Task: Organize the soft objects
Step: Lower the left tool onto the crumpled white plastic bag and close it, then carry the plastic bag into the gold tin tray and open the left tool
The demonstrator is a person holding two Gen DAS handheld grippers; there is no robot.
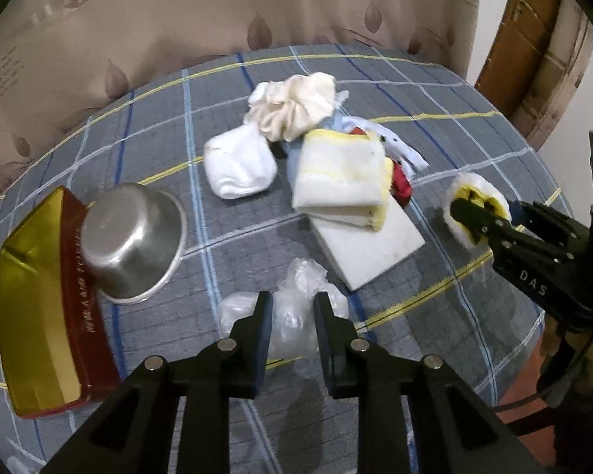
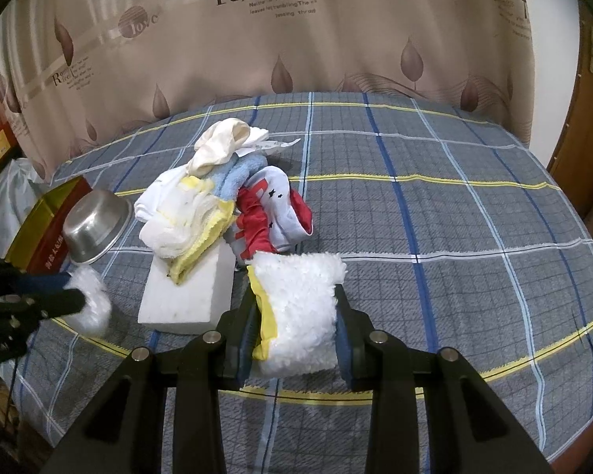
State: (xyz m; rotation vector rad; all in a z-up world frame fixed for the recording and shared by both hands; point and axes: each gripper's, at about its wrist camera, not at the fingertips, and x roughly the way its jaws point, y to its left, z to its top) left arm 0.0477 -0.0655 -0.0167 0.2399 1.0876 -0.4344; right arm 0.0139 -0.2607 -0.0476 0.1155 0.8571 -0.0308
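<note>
Left gripper, low centre of left wrist view: jaws narrowed on a crumpled clear plastic bag, pads pressing its sides. Same bag seen at left edge of right wrist view, pinched, raised off the cloth.

Right gripper, lower centre of right wrist view: clamped on a fluffy white pad with yellow lining, held clear of the checked bedsheet.

Pile of soft cloths at centre left: cream rag on top, blue towel, white-yellow folded towel, red-grey garment. Folded towel resting on white foam block.

Steel bowl overturned at left, leaning against a red-gold box. Leaf-print curtain across top.
</note>
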